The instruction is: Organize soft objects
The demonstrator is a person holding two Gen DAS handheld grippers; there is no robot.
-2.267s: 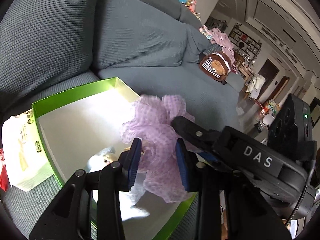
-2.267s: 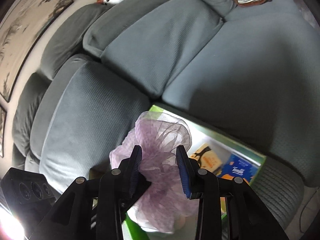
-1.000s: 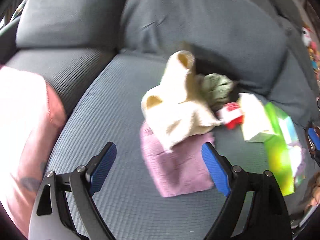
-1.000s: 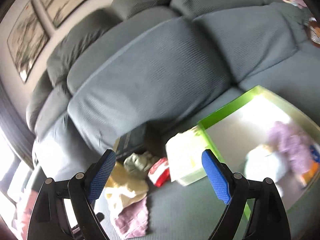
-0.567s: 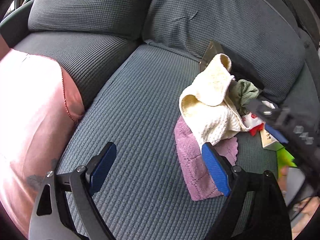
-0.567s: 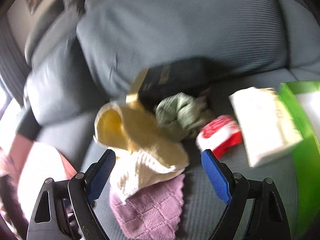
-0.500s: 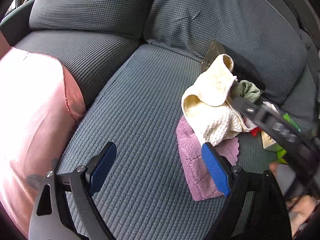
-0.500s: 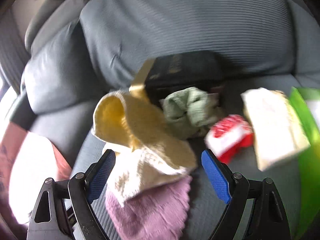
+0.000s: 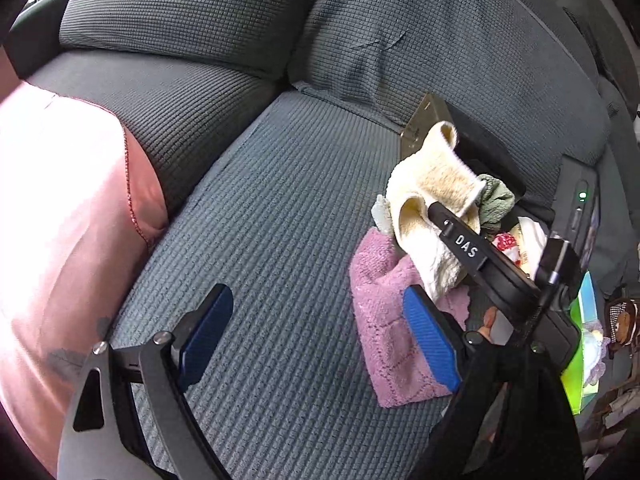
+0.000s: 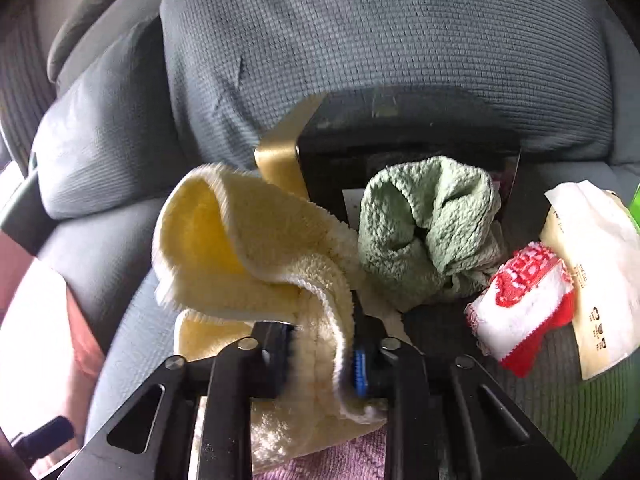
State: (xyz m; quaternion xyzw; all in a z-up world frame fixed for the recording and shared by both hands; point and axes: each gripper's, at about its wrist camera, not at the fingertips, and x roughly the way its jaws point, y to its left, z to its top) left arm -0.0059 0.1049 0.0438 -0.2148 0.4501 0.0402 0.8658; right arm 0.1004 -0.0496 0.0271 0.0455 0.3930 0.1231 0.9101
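Right wrist view: the right gripper (image 10: 322, 356) is clamping down on the yellow towel (image 10: 256, 264), and its jaws have just been closing, with a fold of the towel pinched between the blue pads.
Yellow towel: it is bunching up on the sofa seat (image 10: 120, 292), looping up and to the left of the claw, with its lower end lying over the pink cloth (image 10: 340, 460) at the bottom edge of the picture.
Green cloth: the green cloth (image 10: 430, 232) is sitting crumpled just right of the yellow towel, in front of the black box (image 10: 400, 132) that is leaning at the seat's back edge against the back cushion (image 10: 380, 40).
Red-and-white cloth: the red-and-white cloth (image 10: 524, 300) is lying to the right of the claw, clear of it, just beside the white packet (image 10: 592, 260).
Left wrist view: the left gripper (image 9: 316, 340) is hanging with jaws spread wide and nothing between them, over bare seat fabric.
Pink cloth again: it is lying flat on the seat under the left claw's right-hand finger (image 9: 430, 340).
Pink cushion: the pink cushion (image 9: 60, 240) is filling the seat's left edge, well apart from the pile.
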